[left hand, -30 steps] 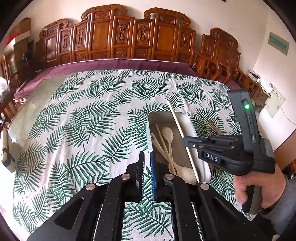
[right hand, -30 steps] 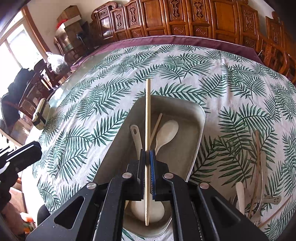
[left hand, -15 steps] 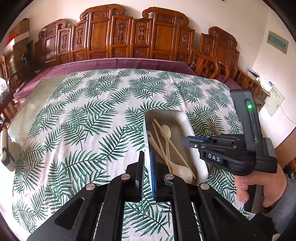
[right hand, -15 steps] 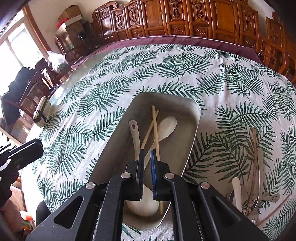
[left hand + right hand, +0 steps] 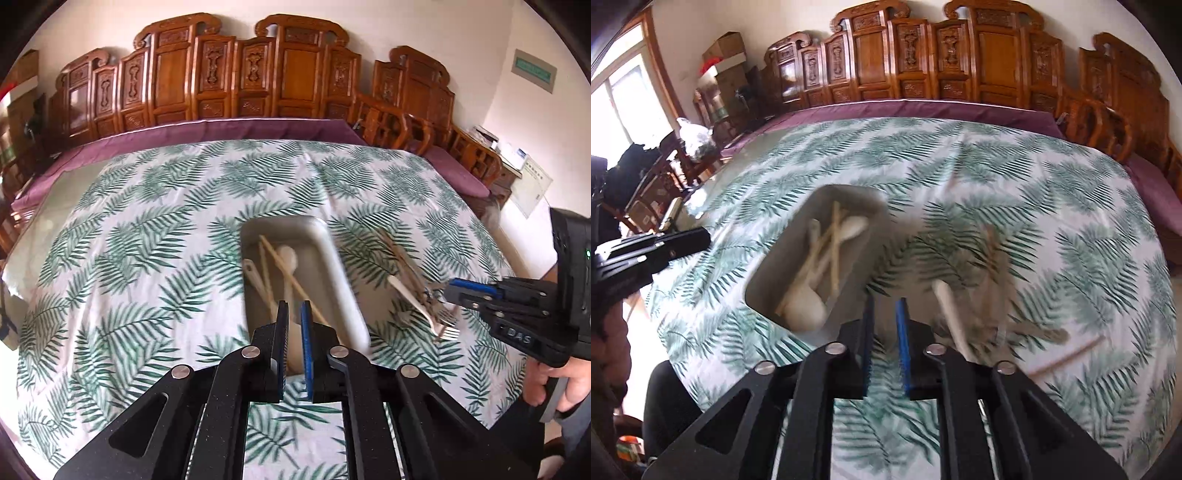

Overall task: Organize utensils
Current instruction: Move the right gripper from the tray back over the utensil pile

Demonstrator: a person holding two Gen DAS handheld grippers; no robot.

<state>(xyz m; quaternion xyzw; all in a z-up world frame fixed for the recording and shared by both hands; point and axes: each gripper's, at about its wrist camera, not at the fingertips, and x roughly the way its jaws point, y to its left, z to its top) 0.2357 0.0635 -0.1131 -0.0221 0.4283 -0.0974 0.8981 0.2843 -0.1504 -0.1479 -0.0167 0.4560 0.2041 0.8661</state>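
Note:
A grey oblong tray (image 5: pixel 291 229) lies on the leaf-print cloth and holds pale wooden spoons (image 5: pixel 287 254) and chopsticks (image 5: pixel 295 284). My left gripper (image 5: pixel 293 306) hangs over the tray's near end; its jaws are opening from a narrow gap with nothing between them. To the right of the tray is a loose pile of utensils (image 5: pixel 417 295), with a metal fork (image 5: pixel 447 332) in it. My right gripper (image 5: pixel 452 290) hovers beside that pile. In its own blurred view the right gripper (image 5: pixel 885 302) is between the tray (image 5: pixel 783 258) and the pile (image 5: pixel 945 306), its jaws opening and empty.
Carved wooden chairs (image 5: pixel 258 81) line the table's far side, behind a purple cloth edge (image 5: pixel 221 129). A hand (image 5: pixel 569 384) holds the right gripper at the table's right rim. The left gripper (image 5: pixel 701 240) shows at the left, with boxes and a window behind it.
The right gripper let the chopstick go into the tray, then swung right toward the loose pile, its jaws wider. The left gripper shifted over the tray's near end.

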